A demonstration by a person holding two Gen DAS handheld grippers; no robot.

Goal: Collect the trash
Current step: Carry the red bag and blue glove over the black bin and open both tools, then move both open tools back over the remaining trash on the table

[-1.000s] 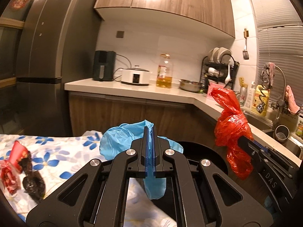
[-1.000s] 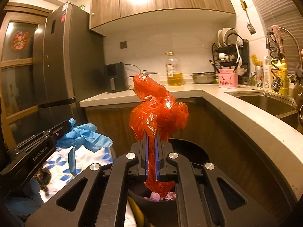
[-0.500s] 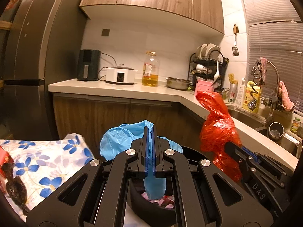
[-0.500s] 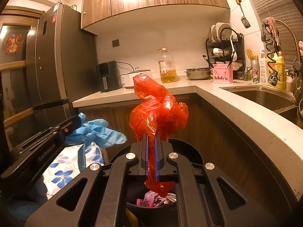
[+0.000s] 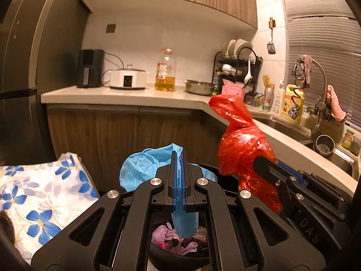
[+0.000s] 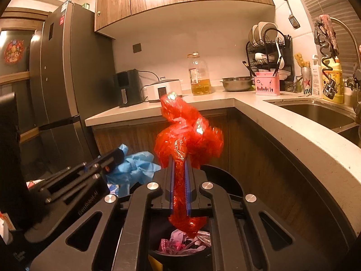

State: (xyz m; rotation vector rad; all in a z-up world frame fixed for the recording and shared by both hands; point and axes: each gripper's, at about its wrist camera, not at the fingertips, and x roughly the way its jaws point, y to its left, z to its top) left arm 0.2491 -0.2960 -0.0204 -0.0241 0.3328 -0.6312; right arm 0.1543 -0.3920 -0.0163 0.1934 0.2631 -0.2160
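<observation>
Kitchen corner, warm light; counter carries an oil bottle and a dish rack toward its corner, sink along the right run. Black bin below both grippers, pink scraps inside. Left gripper clamped on a blue bag, bag tail hanging over the bin mouth. Right gripper pinching a red bag, its crumpled top above the fingers, lower end dangling just over the scraps. Floral cloth at left beside the bin
</observation>
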